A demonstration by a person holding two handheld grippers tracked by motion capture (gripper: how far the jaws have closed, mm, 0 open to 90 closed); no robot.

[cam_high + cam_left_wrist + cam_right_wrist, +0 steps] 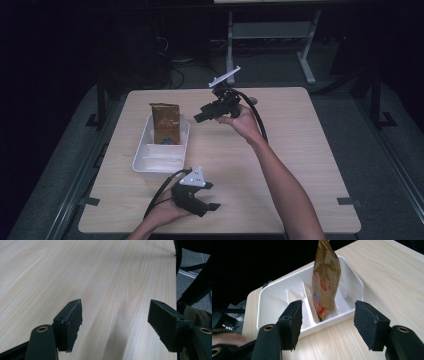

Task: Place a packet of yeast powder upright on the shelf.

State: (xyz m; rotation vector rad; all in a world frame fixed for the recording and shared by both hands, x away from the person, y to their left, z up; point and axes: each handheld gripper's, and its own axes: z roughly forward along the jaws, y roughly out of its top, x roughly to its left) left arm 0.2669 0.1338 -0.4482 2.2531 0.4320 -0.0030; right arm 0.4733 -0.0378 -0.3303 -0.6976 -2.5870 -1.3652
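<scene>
A brown foil snack bag stands upright in the far compartment of a white divided tray on the table's left half. My right gripper hovers above the table just right of the tray, pointing at the bag, open and empty. My left gripper rests low near the table's front edge, below the tray, open with nothing between its fingers.
The light wooden table has bare surface on its right half. Two of the tray's compartments nearer me hold nothing. A white-framed stand is on the dark floor beyond the table.
</scene>
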